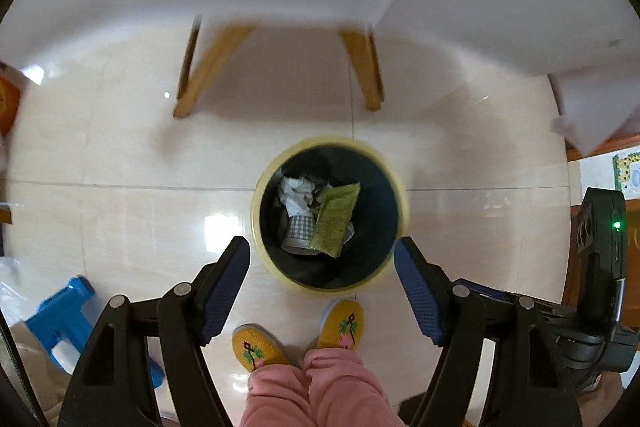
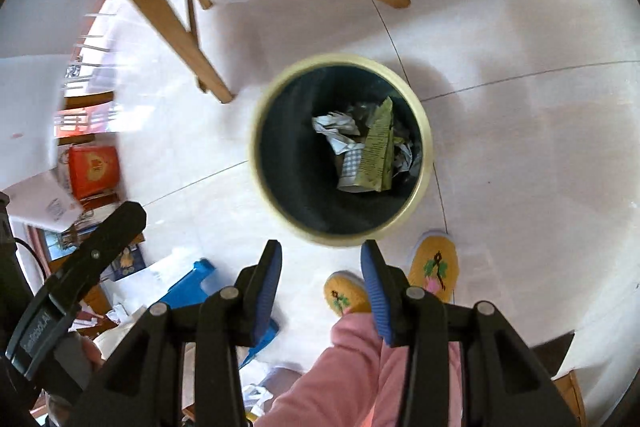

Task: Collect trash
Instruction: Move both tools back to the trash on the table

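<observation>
A round trash bin with a pale yellow rim [image 1: 256, 215] [image 2: 426, 131] and a dark inside stands on the tiled floor. In it lie crumpled white paper [image 1: 296, 193] [image 2: 334, 129], a green packet [image 1: 336, 219] [image 2: 378, 147] and a checked paper cup [image 1: 298, 231] [image 2: 352, 167]. My left gripper [image 1: 322, 255] is open and empty, held above the bin's near edge. My right gripper [image 2: 320, 259] is open and empty, also above the bin's near side. The right gripper's body shows in the left wrist view [image 1: 600, 247], and the left gripper's body in the right wrist view [image 2: 76, 267].
The person's pink trousers [image 1: 316, 387] and yellow slippers [image 1: 344, 323] [image 2: 434, 267] stand just before the bin. Wooden legs of a white table [image 1: 212, 67] [image 2: 180, 27] rise beyond it. A blue plastic stool [image 1: 64, 323] [image 2: 192, 287], an orange box [image 2: 94, 165] and loose papers lie at the left.
</observation>
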{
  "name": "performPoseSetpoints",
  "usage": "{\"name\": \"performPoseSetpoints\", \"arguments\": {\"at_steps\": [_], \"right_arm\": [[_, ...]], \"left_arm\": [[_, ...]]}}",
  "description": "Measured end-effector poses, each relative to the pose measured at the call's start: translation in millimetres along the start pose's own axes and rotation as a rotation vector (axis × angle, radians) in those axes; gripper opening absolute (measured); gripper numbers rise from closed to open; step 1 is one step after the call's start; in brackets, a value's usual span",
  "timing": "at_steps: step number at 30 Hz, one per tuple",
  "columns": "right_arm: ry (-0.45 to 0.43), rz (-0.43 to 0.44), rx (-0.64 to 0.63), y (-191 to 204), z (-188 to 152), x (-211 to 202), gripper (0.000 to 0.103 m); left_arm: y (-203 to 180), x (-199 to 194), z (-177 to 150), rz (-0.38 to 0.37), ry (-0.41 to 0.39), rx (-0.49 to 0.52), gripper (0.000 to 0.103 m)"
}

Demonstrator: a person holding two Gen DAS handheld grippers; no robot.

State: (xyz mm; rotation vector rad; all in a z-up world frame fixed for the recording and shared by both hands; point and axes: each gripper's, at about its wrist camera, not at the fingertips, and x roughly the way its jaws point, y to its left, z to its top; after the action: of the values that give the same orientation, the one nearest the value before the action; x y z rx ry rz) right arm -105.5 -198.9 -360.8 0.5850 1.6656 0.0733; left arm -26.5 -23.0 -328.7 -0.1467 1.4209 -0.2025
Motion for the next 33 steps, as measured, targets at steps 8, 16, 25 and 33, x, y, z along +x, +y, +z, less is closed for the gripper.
{"name": "performPoseSetpoints", "arguments": {"at_steps": [8,16,25,33], "right_arm": [[-0.078,0.008,-0.099,45,-13,-99,0.042],[-0.159,0.025,-0.23,95,-25,-201,0.042],[-0.291,0.081,-0.385,135,-29,-296,0.042],[-0.405,0.11,-0.462,146,-15,-359,0.042]], "left_arm": [[-25,-114,4,0.02,-0.104,0.036,0.073],[-38,-214,4,0.023,-0.182,0.017,0.073],[-56,-326,16,0.057,-0.365,-0.033,0.073],[-84,-387,41,0.086,-0.5,-0.023,0.073]]}}
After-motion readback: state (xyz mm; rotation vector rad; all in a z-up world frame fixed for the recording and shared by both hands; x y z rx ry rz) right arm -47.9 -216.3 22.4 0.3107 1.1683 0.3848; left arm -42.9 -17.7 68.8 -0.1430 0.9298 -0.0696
